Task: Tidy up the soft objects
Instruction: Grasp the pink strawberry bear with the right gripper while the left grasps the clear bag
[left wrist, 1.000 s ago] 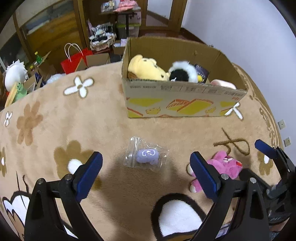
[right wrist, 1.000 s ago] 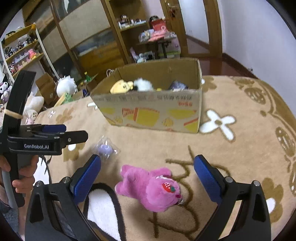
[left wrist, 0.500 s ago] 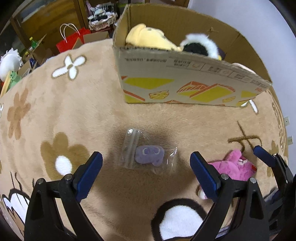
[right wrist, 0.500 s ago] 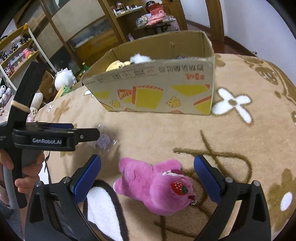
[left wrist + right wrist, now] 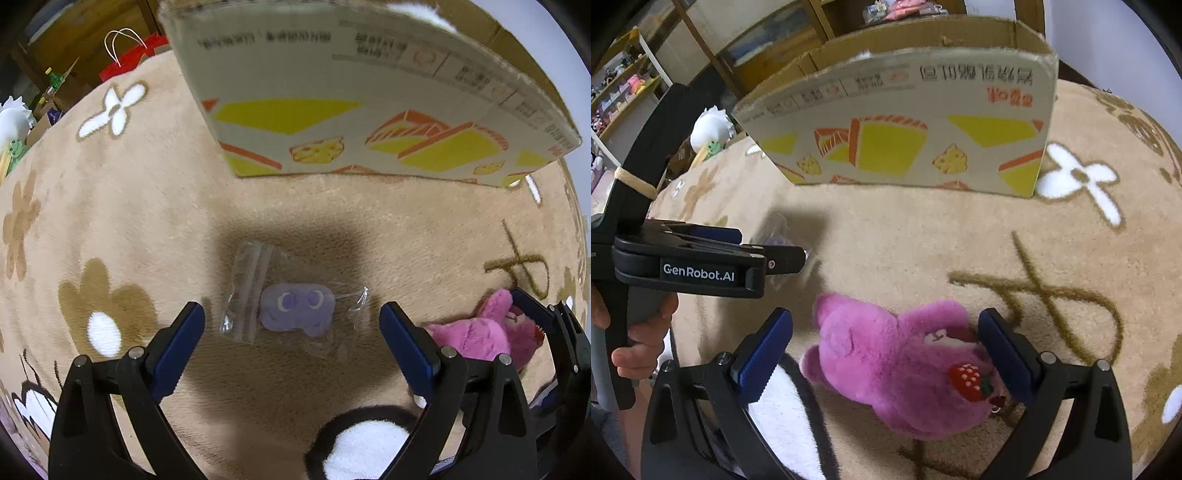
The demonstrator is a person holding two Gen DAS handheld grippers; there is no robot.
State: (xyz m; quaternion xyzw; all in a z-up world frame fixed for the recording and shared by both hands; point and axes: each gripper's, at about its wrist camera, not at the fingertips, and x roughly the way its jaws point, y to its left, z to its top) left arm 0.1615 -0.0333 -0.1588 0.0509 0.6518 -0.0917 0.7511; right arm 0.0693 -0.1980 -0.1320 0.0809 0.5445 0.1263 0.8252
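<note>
A small lilac plush [image 5: 297, 304] sealed in a clear zip bag lies on the tan rug, between the wide-spread blue fingers of my left gripper [image 5: 291, 341], which is open and hovers just above it. A pink plush bear [image 5: 905, 365] with a strawberry on it lies between the blue pads of my right gripper [image 5: 884, 354], also open around it. The bear [image 5: 476, 338] also shows at the right edge of the left wrist view. Behind both stands the cardboard box [image 5: 908, 122] with yellow prints; its inside is hidden from here.
The tan rug [image 5: 110, 206] with flower patterns covers the floor. A red paper bag [image 5: 129, 61] and clutter lie at far left. Shelves with toys [image 5: 624, 88] and a white plush [image 5: 711, 127] stand beyond the box. A hand [image 5: 635, 339] holds the left gripper.
Both grippers have dropped lower and closer to the rug. The bagged lilac plush and the pink bear now sit between their fingers, and the box top is out of sight.
</note>
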